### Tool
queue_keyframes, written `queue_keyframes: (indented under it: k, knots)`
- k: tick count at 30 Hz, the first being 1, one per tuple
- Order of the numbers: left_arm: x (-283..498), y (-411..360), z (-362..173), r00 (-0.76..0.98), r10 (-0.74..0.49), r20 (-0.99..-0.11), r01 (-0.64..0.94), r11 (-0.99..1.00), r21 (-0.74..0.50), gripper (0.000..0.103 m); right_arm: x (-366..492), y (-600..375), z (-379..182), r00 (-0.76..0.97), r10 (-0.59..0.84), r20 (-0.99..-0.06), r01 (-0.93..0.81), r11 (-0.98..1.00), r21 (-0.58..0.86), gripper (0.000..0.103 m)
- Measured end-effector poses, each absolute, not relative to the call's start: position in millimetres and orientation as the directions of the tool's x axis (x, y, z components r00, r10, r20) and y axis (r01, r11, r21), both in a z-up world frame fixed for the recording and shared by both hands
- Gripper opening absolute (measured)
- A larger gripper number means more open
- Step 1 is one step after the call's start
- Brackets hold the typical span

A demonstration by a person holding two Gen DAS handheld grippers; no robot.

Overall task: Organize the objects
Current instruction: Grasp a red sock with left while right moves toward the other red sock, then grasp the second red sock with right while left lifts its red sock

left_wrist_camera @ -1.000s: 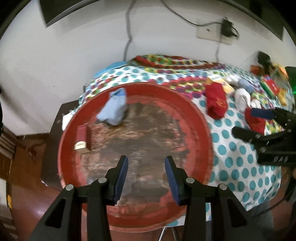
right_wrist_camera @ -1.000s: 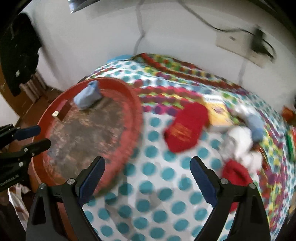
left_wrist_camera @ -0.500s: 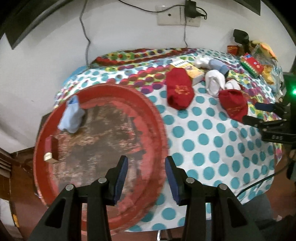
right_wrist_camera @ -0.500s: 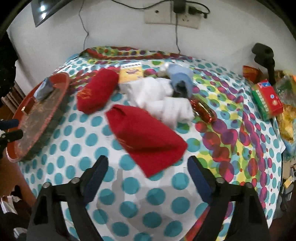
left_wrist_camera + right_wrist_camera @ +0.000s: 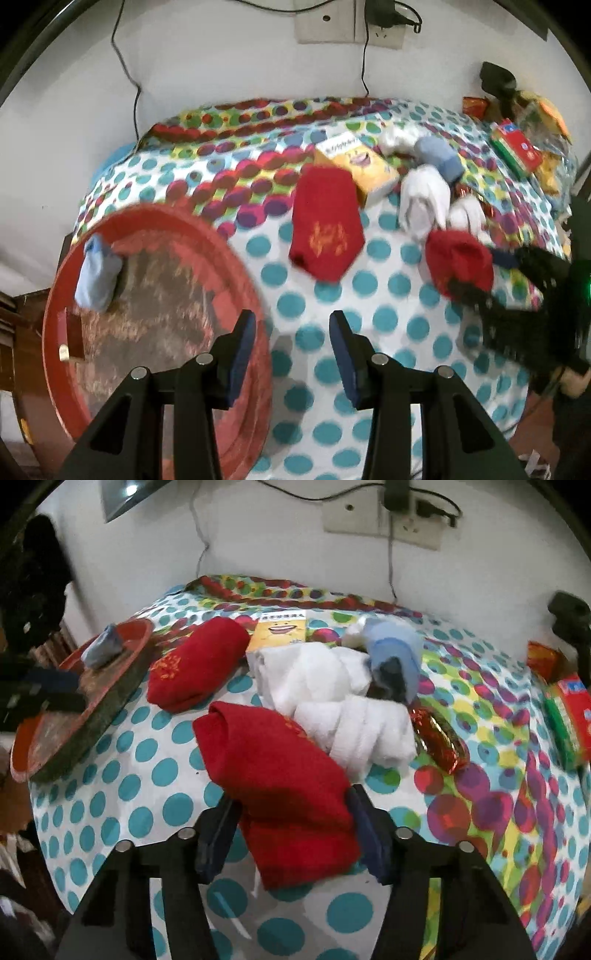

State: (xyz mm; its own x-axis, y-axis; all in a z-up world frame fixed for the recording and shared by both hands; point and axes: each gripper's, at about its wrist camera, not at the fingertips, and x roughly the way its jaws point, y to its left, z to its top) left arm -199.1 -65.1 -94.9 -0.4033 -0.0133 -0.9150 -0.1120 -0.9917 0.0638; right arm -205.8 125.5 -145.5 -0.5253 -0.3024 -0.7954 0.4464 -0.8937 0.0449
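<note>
While the left gripper [image 5: 291, 354] hung over the polka-dot cloth on the worktop [image 5: 388, 317], its jaws stood partly apart with nothing between them. In the left wrist view its left finger sat over the rim of the round red tray with a worn brown centre [image 5: 236, 266], the right finger over the cloth. In the tray lay a light-blue sock [image 5: 96, 277] near the far-left rim and a small dark-red box [image 5: 72, 336] at the left edge. Beyond the tray, on the cloth, lay a flat folded red sock with gold print [image 5: 327, 236], touching a yellow carton with a smiling face [image 5: 360, 164]. Right of that sat rolled white socks [image 5: 424, 199] and a blue-grey sock roll [image 5: 439, 155]. The right gripper [image 5: 476, 273], blurred, reached in from the right onto a second folded red sock [image 5: 458, 264].

In the right wrist view the right gripper [image 5: 291, 830] had its jaws closing around that second folded red sock [image 5: 277, 771], both blue pads against its sides; the sock lay on the cloth, touching the white rolls [image 5: 354, 727]. The first red sock [image 5: 195, 664] lay farther left beside the tray [image 5: 110, 709]. A shiny red-and-gold wrapped sweet [image 5: 439, 738] sat right of the white rolls, a red-and-green packet [image 5: 569, 720] at the far right edge.
</note>
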Motion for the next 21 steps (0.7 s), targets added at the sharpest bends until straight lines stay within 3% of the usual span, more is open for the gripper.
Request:
queue_keyframes:
  k: [7, 11, 21]
  knots:
    - [-247, -49, -108, -0.399, -0.046, -0.916, -0.102, -0.99, 0.094, 0.042, -210, 133, -149, -0.54, -0.308, -0.783, 0.5, -0.866, -0.004, 0.049]
    - [-267, -47, -121, -0.388, -0.05, -0.92, -0.062, -0.995, 0.081, 0.042, -216, 141, -152, -0.519, -0.342, -0.783, 0.498, -0.866, 0.048, 0.056]
    - [-280, -28, -148, -0.41, 0.008, -0.912, -0.073, -0.997, 0.024, 0.043, -215, 139, -154, -0.522, -0.321, -0.79, 0.496, -0.868, 0.025, 0.065]
